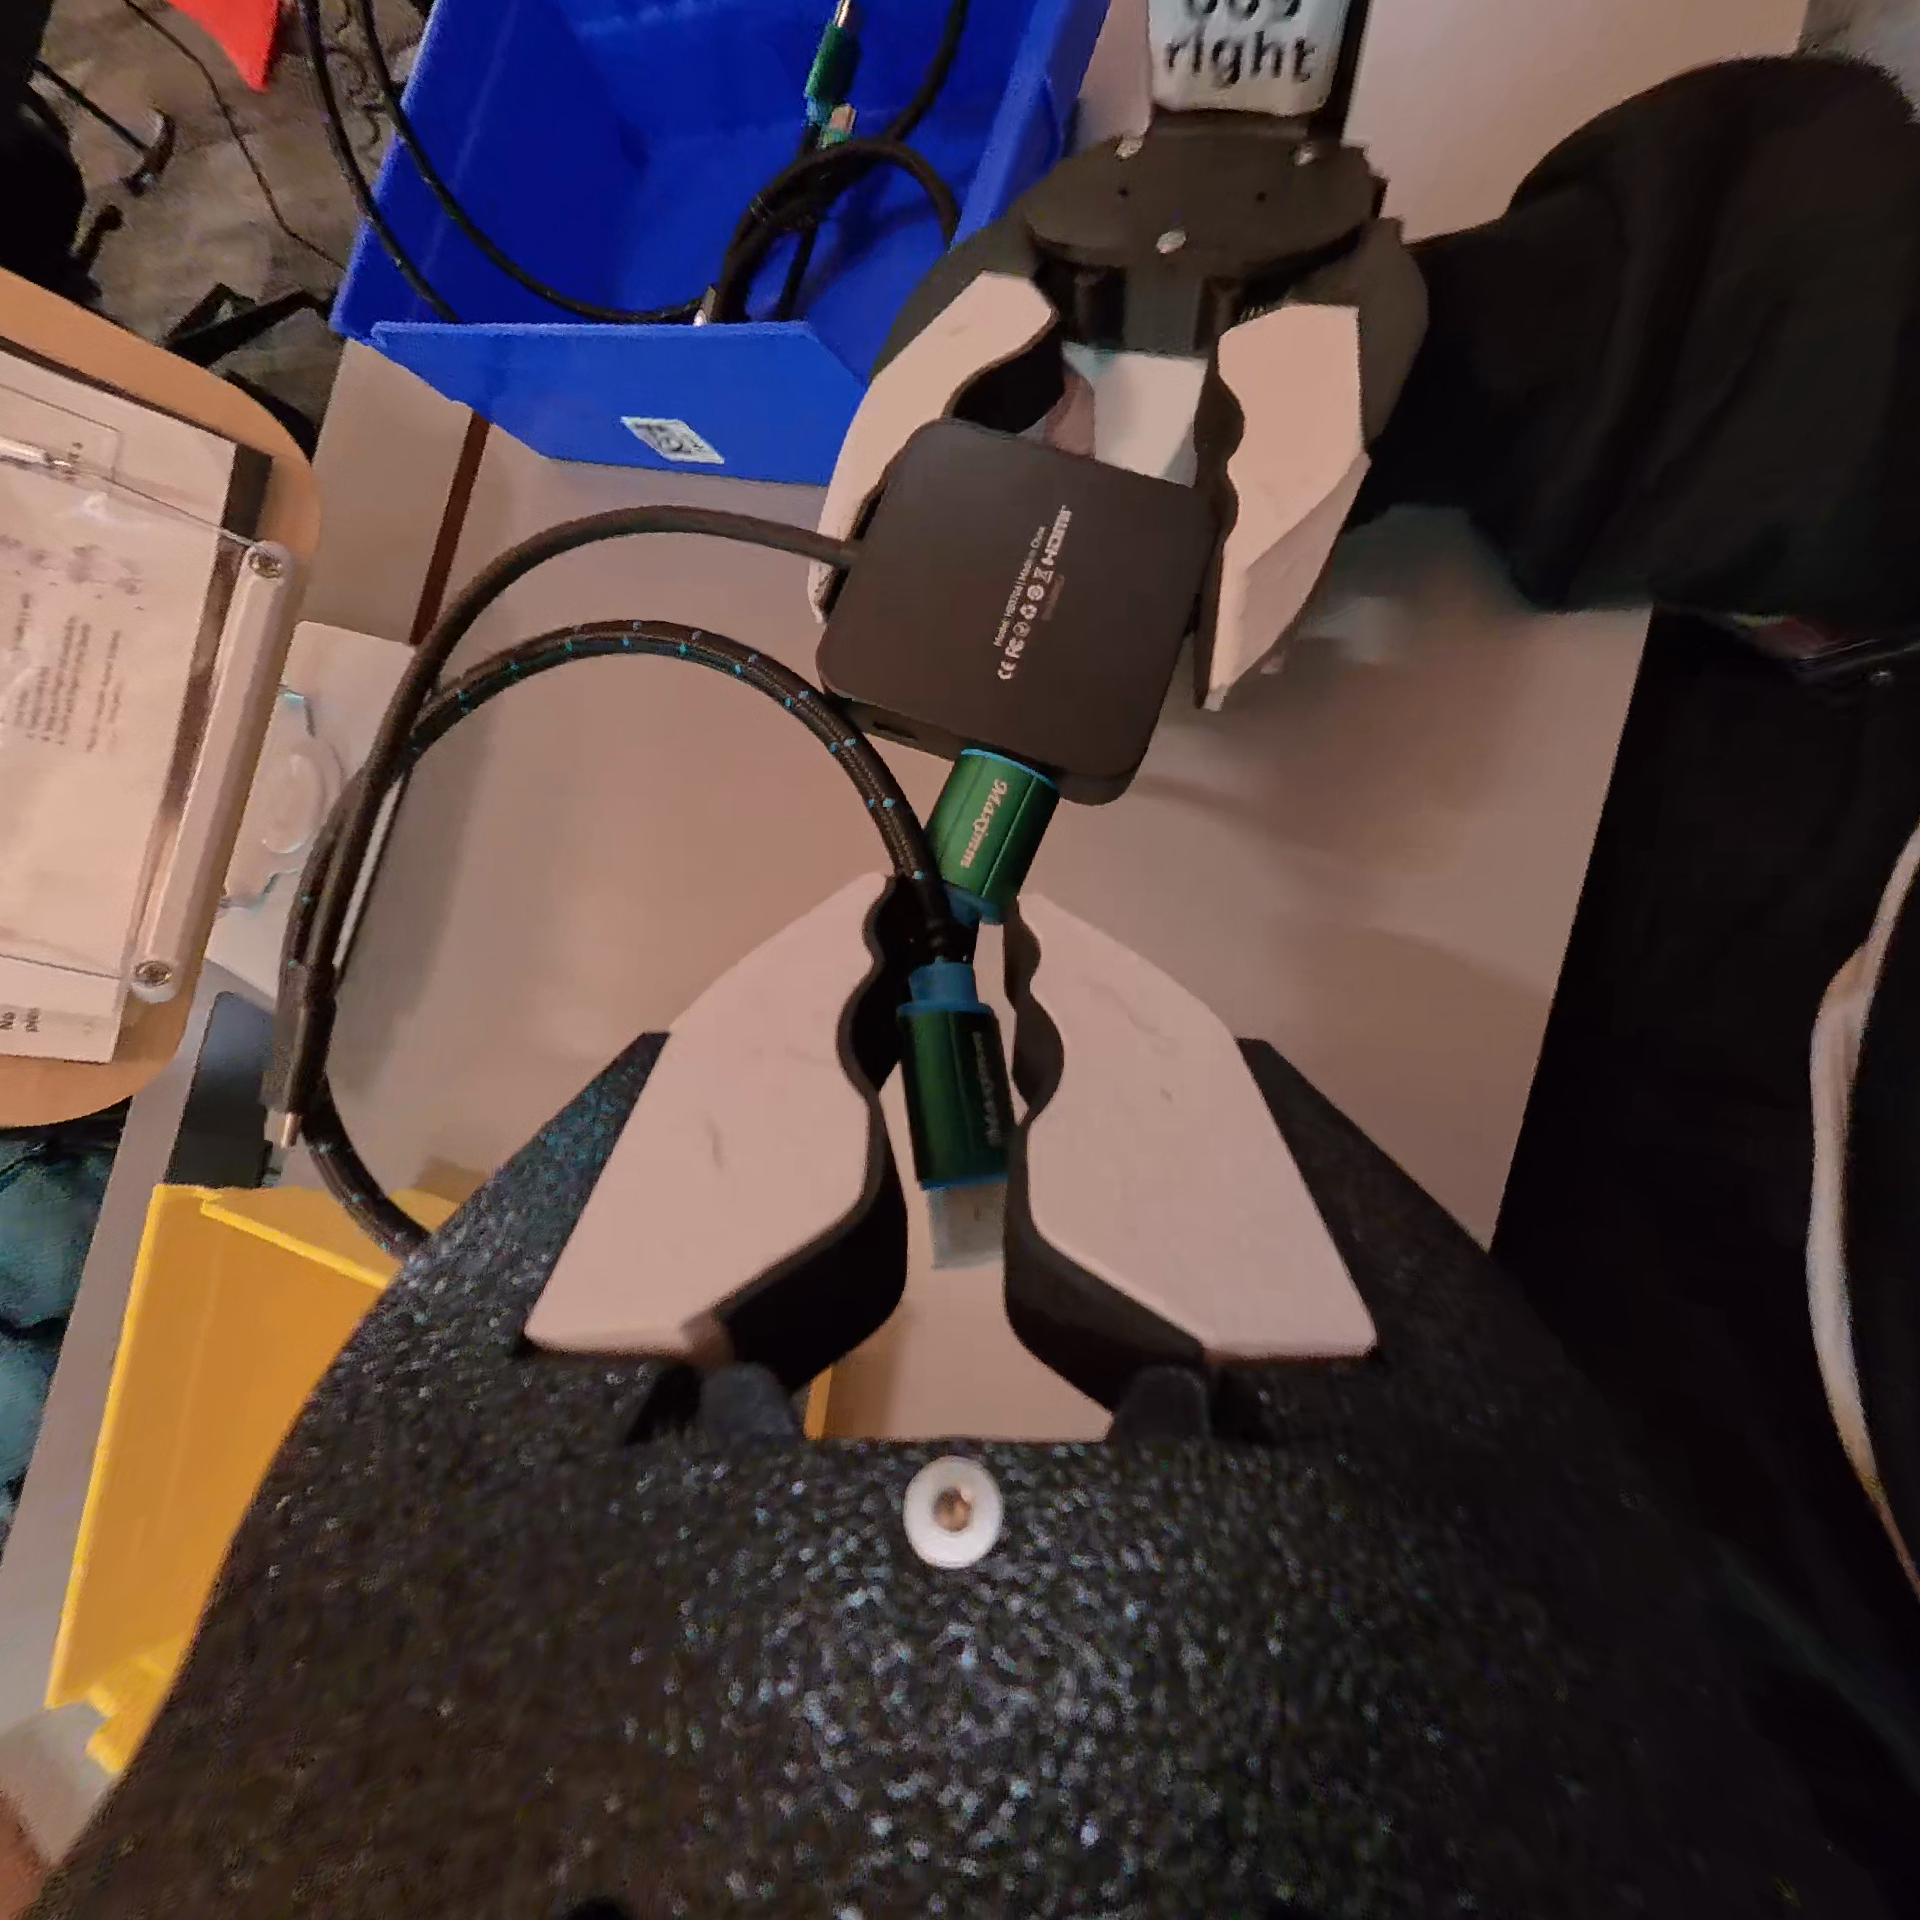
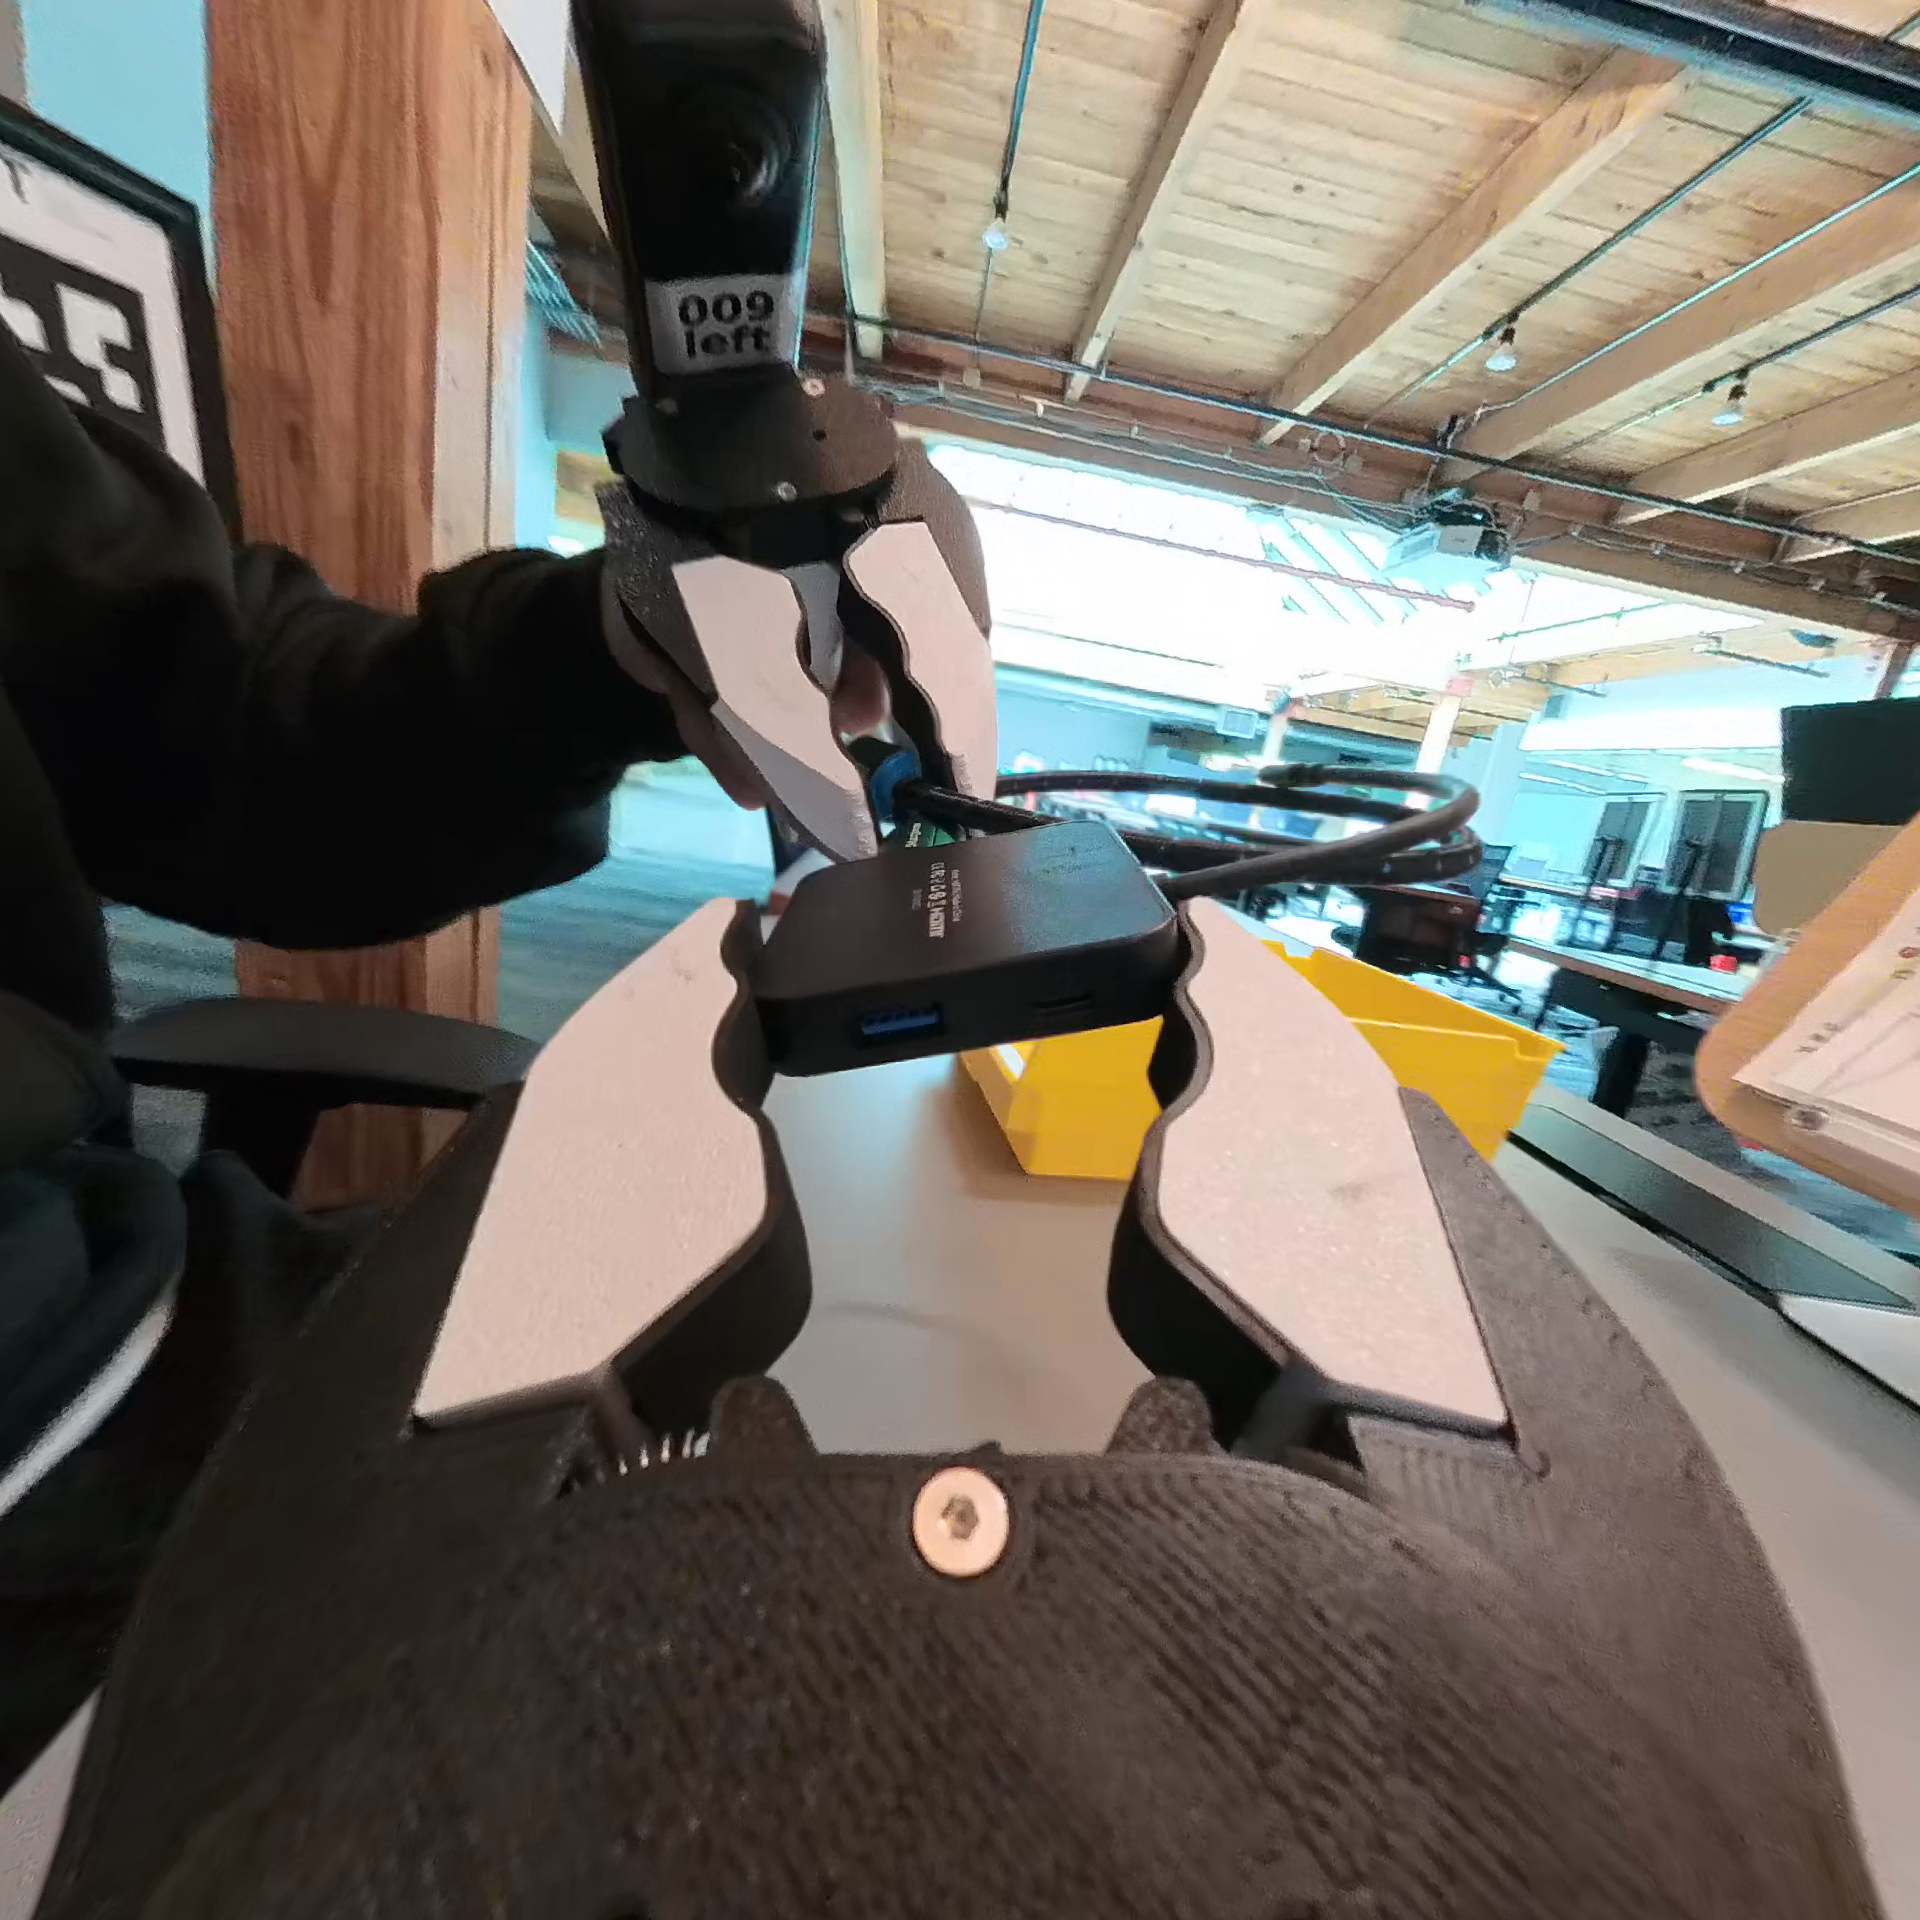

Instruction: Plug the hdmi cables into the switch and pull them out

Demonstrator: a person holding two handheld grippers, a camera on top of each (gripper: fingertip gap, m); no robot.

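Left wrist view: flat black square switch [image 1: 1013, 613]

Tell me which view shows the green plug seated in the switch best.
The left wrist view. There the green plug shows whole, entering the edge of the switch. In the right wrist view only a sliver of it peeks out behind the switch, under the left hand-held gripper.

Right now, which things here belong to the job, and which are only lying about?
For the job:
- switch, held in right tongs
- green HDMI plug in the switch
- second green plug in left tongs

Lying about:
- blue bin
- yellow bin
- clipboard
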